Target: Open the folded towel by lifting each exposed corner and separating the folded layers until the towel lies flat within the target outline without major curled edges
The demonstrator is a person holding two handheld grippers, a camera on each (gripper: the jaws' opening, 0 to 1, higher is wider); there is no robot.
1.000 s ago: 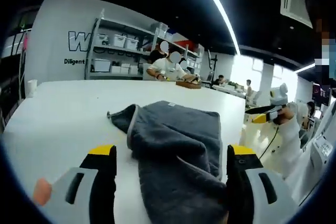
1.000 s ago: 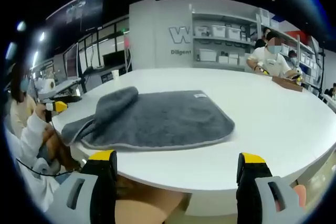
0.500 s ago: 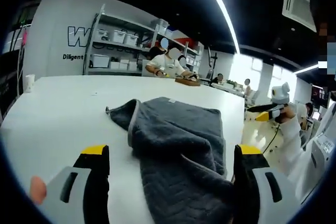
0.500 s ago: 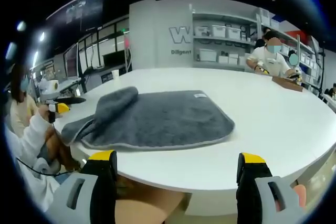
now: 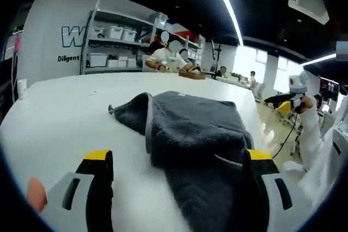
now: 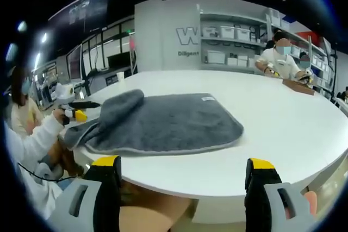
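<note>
Towel (image 5: pixel 196 150) lies between left gripper's (image 5: pixel 176 180) spread jaws, folded.

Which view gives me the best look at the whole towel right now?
The right gripper view: the grey towel lies there in full on the white table, pale edge trim and the bunched fold at its left end visible. The left gripper view sees it end-on and close, its near part running down between the open jaws and hidden by the right jaw.
</note>
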